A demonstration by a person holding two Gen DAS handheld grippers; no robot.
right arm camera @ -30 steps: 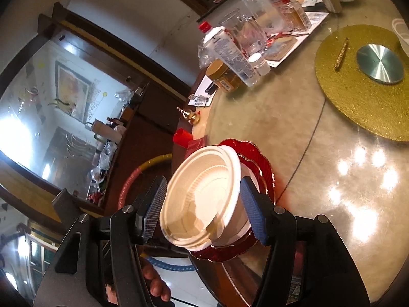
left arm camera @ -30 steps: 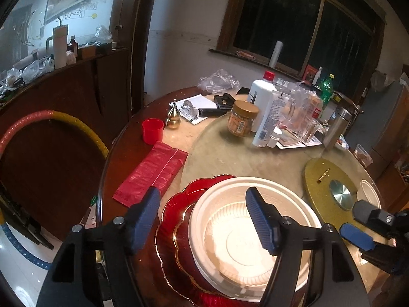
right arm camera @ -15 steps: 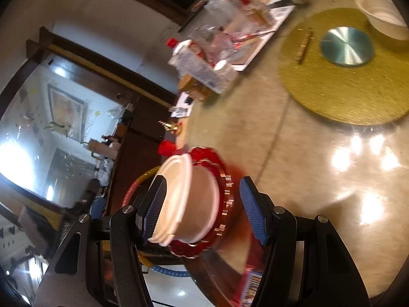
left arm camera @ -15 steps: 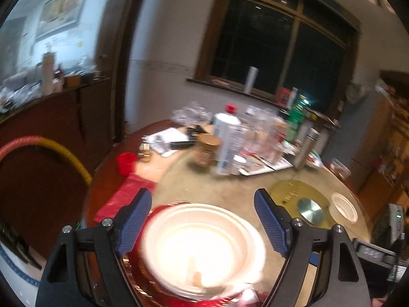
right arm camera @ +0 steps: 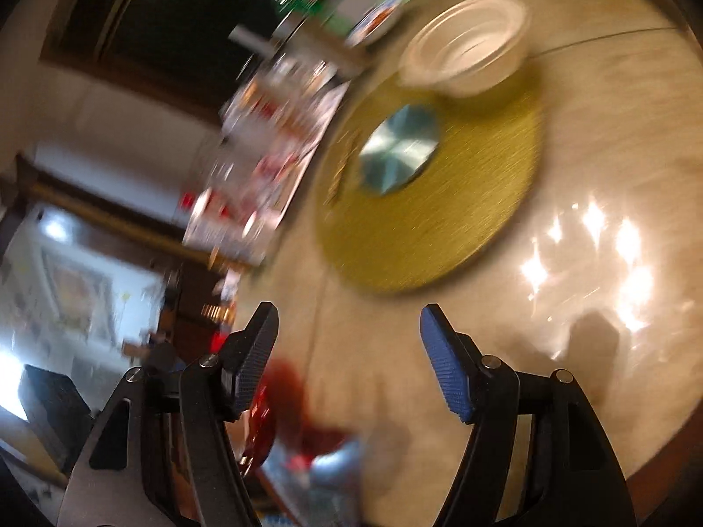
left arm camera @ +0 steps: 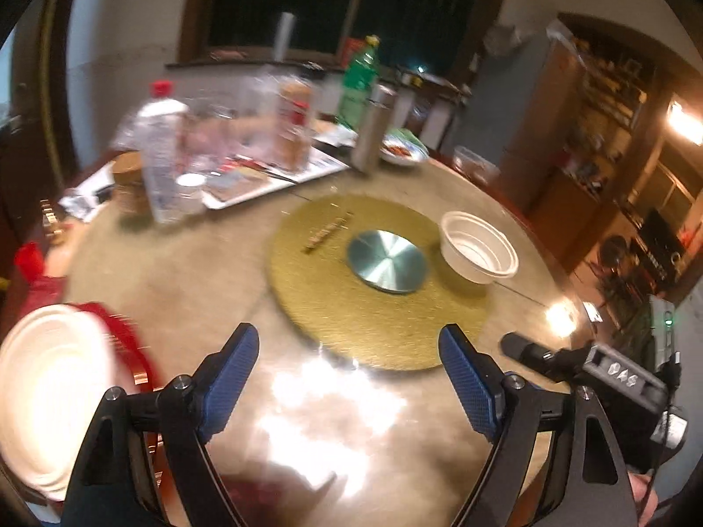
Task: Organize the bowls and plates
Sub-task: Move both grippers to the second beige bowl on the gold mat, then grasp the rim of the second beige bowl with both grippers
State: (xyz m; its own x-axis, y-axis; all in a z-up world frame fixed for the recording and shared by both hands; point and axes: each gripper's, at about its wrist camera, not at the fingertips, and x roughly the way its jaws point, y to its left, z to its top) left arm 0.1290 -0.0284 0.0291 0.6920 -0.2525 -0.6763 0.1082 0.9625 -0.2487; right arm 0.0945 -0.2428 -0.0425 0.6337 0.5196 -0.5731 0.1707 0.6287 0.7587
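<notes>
From the left wrist, our left gripper (left arm camera: 347, 377) hangs wide open and empty, while the white bowl (left arm camera: 478, 247) sits at the gold mat's (left arm camera: 373, 316) far edge; it looks light, thin and easily crushed. From the right wrist, our right gripper (right arm camera: 347, 351) also gapes empty, so we would pinch the bowl's (right arm camera: 468, 61) stiffer rim gently.

A round mat (left arm camera: 351, 307) lies at the middle of the table (left arm camera: 175, 272), with a metal disc (left arm camera: 386, 254) on its centre and a small stick-like piece (left arm camera: 325, 235) on it just left of the disc. A bowl (left arm camera: 479, 246) sits on the mat's right edge, well apart from the stack of bowls (left arm camera: 48, 399) that rests on a scalloped plate (left arm camera: 127, 329) at the table's near left edge. Behind the mat a tray (left arm camera: 272, 180) carries clear containers, with a capped bottle (left arm camera: 162, 153) and a jar (left arm camera: 127, 180) to its left and a metal flask (left arm camera: 373, 131), a soda bottle (left arm camera: 358, 83) and a small dish of food (left arm camera: 402, 153) to its right.
</notes>
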